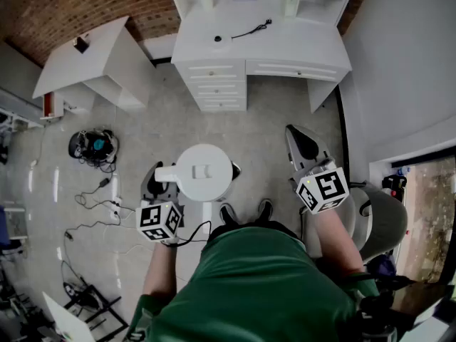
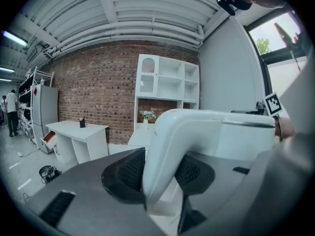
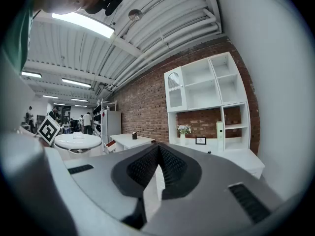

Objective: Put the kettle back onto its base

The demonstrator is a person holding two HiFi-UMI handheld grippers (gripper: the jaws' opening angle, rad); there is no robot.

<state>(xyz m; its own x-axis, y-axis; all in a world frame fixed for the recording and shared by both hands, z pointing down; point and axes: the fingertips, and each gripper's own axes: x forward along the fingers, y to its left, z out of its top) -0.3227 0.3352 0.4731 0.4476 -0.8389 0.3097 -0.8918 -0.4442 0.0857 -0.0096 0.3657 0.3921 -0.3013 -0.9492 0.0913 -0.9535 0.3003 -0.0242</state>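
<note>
We carry the white kettle (image 1: 203,171), its handle (image 2: 170,136) clamped in our left gripper (image 2: 160,172), while our right gripper (image 3: 157,167) is closed and empty; next it must reach the base (image 1: 218,38) on the desk (image 1: 299,45).

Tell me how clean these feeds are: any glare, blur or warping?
Head view: fisheye bends straight edges, light is even, kettle sharp. Left gripper view: kettle handle is close and soft, window washed out. Right gripper view: ceiling light glares, dark round border, shelves sharp.

No text, label, brand or number is legible in any view.
</note>
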